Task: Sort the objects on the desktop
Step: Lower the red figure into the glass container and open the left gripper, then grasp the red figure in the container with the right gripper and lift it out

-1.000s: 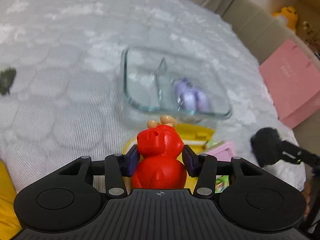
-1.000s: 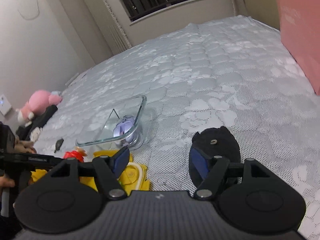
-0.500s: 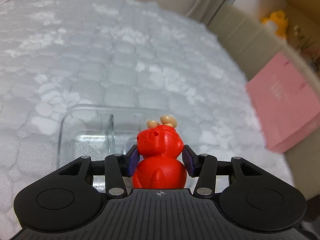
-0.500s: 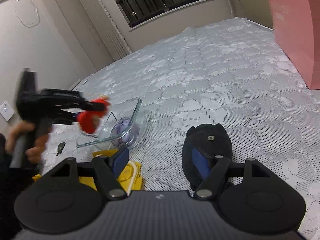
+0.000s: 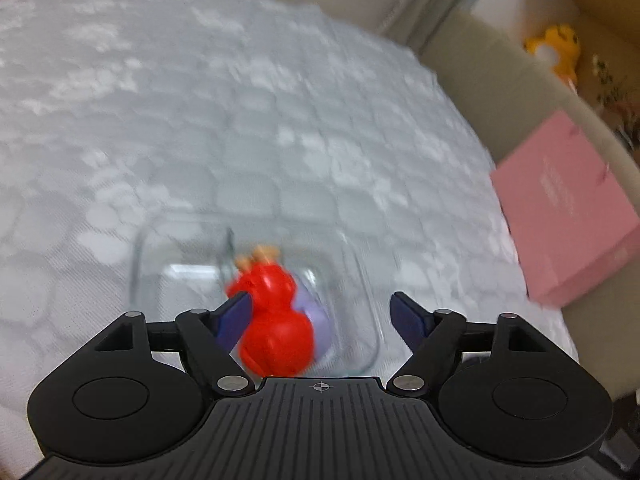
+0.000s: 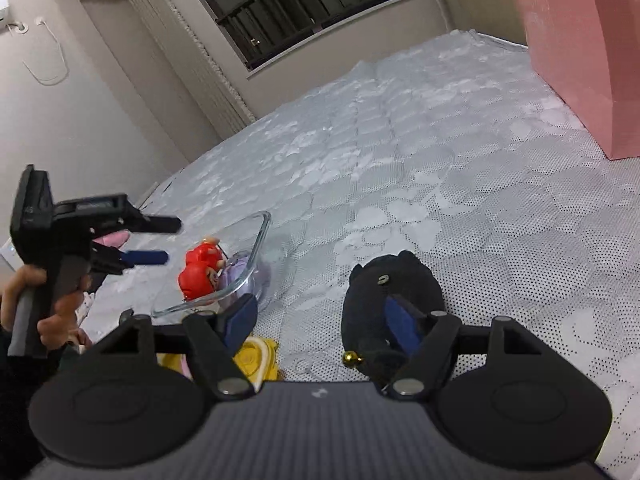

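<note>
**A:** Left wrist view first. What differs from half a second ago?

**B:** Then the left gripper (image 5: 320,312) was clamped on the red toy figure (image 5: 276,320). Now its fingers are spread wide and hold nothing. The figure is blurred, just beside the left pad (image 5: 234,316) and clear of the right one, over the glass container (image 5: 256,292).

**A:** And inside the container?

**B:** A pale purple toy (image 5: 316,312) shows behind the red figure, within the glass walls. The container sits on the grey mattress (image 5: 200,120); a pink box (image 5: 568,208) stands at the mattress's right edge.

**A:** Now the right wrist view.

**B:** The left gripper (image 6: 156,240), gripped by a hand (image 6: 48,304), has its fingers parted, with the red toy figure (image 6: 200,270) free of them, at the glass container's (image 6: 256,256) near rim. I cannot tell whether it is resting or mid-air. The purple toy (image 6: 240,272) is inside the glass.

**A:** The right gripper (image 6: 320,320)?

**B:** As before, wide open and empty. A black plush (image 6: 388,292) lies on the mattress (image 6: 440,160) beyond its right finger, a yellow object (image 6: 256,360) by its left.
</note>
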Tool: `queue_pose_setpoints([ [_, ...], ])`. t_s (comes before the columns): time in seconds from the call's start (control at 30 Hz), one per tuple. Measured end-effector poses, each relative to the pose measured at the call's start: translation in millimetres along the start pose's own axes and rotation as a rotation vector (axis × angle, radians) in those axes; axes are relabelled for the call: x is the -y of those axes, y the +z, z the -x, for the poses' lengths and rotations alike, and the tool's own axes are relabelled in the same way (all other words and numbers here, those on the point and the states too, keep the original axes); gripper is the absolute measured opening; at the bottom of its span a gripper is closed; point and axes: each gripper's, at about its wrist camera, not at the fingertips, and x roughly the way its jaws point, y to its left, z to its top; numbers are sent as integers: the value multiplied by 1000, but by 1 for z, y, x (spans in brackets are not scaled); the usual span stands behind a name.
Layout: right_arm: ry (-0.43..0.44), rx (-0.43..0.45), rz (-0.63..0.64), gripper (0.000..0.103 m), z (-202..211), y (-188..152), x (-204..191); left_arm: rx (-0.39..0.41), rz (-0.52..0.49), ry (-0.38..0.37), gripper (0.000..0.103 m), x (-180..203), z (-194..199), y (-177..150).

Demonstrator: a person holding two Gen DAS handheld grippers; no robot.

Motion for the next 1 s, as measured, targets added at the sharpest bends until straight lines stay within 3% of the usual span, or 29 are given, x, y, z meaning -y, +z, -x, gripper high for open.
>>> queue_pose_setpoints([
  [0.13, 1, 6, 7, 73, 4, -1, 0, 1, -25, 29, 73, 8, -19, -3],
  [0.3, -8, 17, -2, 73, 6, 1, 0, 6, -24, -40, 78, 14, -28, 1],
  [0.37, -4, 31, -10, 73, 6, 3, -3, -13, -26, -116, 76, 15, -33, 1],
  [0.4, 0, 34, -8, 73, 6, 4, -6, -39, -9, -151, 73, 13, -38, 1],
  [0.47, 1, 38, 7, 73, 5, 6, -14, -100, 32, -201, 52, 7, -48, -1],
  [0.5, 1, 40, 19, 73, 5, 6, -19, -113, 41, -211, 49, 4, -50, -3],
  [0.57, -2, 55, 50, 73, 7, 5, -29, -112, 47, -197, 55, -1, -44, -7],
  [0.67, 5, 81, 111, 73, 4, 12, -52, -25, 42, -167, 71, -10, -15, -12],
  [0.77, 65, 74, 169, 69, -18, 24, -84, 77, 38, -67, 89, -16, 22, -23],
  [0.9, 119, -37, 195, 52, -79, 39, -127, 121, -48, 28, 92, -19, 56, -53],
  [1.0, 106, -105, 115, 52, -112, 42, -135, 106, -76, 42, 92, -28, 65, -77],
])
